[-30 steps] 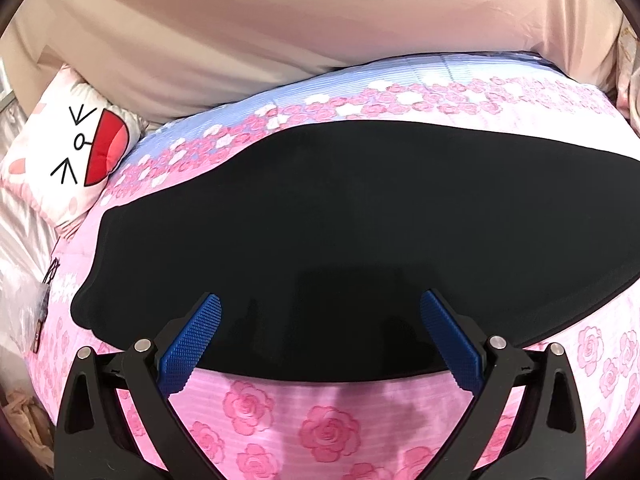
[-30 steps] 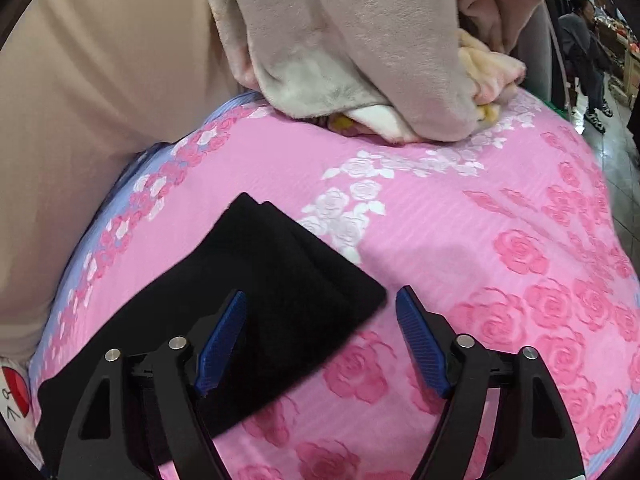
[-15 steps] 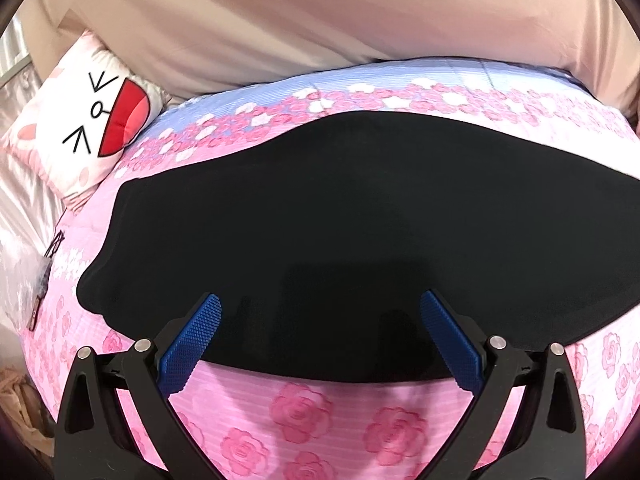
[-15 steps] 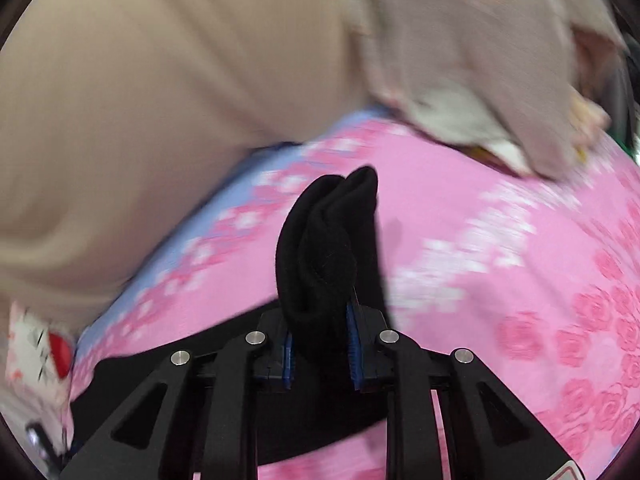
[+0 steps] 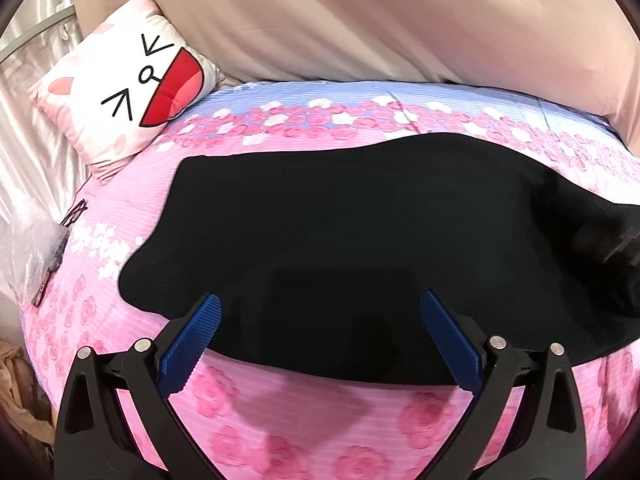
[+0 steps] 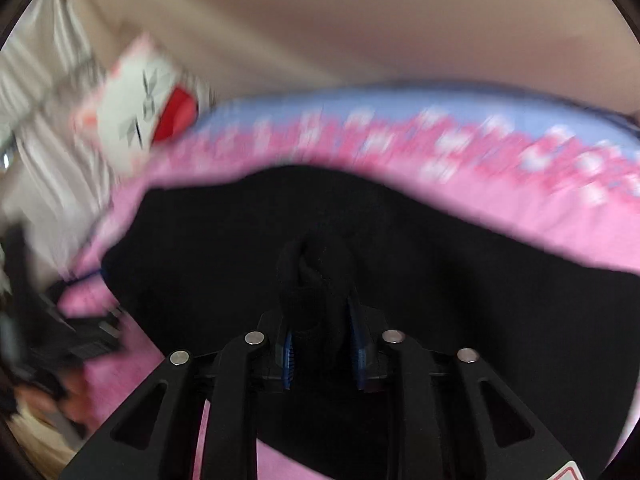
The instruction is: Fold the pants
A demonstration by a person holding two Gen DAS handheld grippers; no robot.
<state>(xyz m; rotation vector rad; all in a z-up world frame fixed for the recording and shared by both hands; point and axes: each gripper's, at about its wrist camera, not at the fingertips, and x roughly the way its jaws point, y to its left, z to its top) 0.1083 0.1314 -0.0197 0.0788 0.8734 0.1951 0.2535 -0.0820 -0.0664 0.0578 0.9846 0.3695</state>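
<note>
A: In the low centre of your right wrist view, the right gripper pinches a bunched end of the soft black fabric pants between its blue pads. The jaws are opening a little just now, so take care the cloth does not slip out.

B: And the left gripper?

A: It is spread wide at the bottom of its view and holds nothing. It hovers over the near hem of the pants, which lie flat across the middle of the frame on the pink rose-printed bed cover.

B: How to do the fold well?

A: I think you should carry the end low and straight over the flat part, and match the edges before you let go.

B: Any containers?

A: No box or basket is visible. Farther, at upper left, there is only the white square pillow with a cartoon face.
</note>
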